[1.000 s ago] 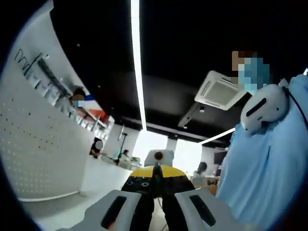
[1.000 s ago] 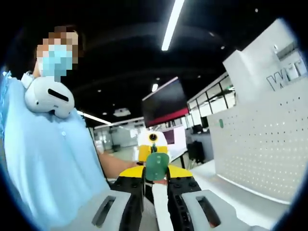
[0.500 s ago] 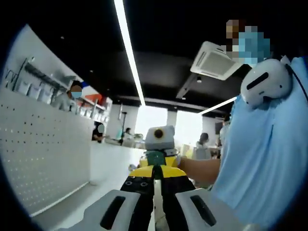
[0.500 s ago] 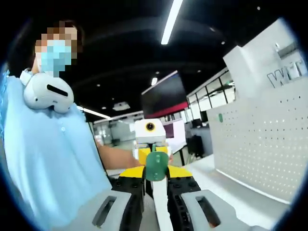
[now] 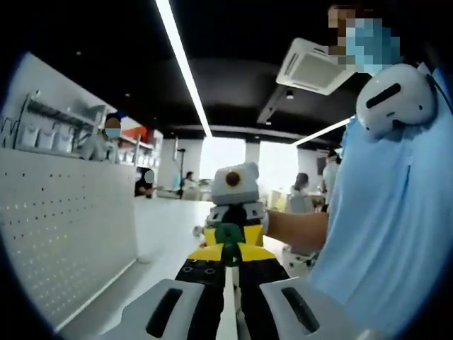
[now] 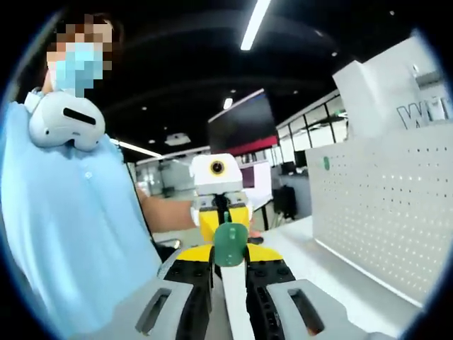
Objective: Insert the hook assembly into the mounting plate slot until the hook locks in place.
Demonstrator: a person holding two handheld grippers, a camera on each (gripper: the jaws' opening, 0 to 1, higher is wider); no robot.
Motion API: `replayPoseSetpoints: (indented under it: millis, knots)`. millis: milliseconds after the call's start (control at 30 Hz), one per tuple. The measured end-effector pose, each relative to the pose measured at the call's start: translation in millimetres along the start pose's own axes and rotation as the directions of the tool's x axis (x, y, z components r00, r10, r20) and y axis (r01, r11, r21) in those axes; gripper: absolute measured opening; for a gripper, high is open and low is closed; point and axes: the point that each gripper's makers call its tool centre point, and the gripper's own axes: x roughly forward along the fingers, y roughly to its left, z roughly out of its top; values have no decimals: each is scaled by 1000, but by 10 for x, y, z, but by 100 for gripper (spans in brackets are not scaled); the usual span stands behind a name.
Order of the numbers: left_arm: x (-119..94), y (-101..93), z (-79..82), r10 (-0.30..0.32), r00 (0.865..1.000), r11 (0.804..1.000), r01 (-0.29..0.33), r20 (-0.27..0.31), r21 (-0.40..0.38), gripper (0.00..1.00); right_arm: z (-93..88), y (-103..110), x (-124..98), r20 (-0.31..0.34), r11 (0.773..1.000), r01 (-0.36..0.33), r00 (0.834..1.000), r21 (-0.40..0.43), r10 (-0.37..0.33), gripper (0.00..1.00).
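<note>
**Both grippers closed on one plate**

Left gripper (image 5: 228,273) jaws pinch the white plate (image 5: 227,312) edge. Right gripper (image 6: 230,273) jaws grip the same plate, green hook (image 6: 231,245) at its tip. Grippers face each other beside the pegboard (image 6: 375,205).

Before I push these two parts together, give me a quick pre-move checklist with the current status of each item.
1. Right gripper shut on the green-tipped hook piece: ok.
2. Left gripper shut on a thin white piece whose edge shows between its jaws: ok.
3. Grippers facing each other: ok; in each view the other gripper sits straight ahead of the jaws.
4. Hook lined up with the plate's slot: cannot tell, no slot is visible.
5. Hook locked in place: cannot tell.
6. White pegboard panel stands to the side, apart from both grippers: ok.
</note>
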Motion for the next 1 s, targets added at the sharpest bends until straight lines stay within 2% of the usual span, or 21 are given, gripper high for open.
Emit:
replayPoseSetpoints:
  millis: [367,600,867,1000]
  knots:
    - [15,-6,-46,6,999,1000,-5,-36,28,5,-58,6,15,-41,1000,0,999,-11,0,15]
    - [14,-9,-78,6,999,1000,-5,-51,15,4,-92,10,20,-62,1000,2,998,-15,-3,15]
    - [-10,23,-84,34,999,999,-33,-28,21,3,-106,-19,32,-82,1000,12,997,-28,-14,16]
    - [-22,53,-66,51,999,998,-51,-14,23,3,-143,-72,45,-101,999,38,994,-38,-42,25]
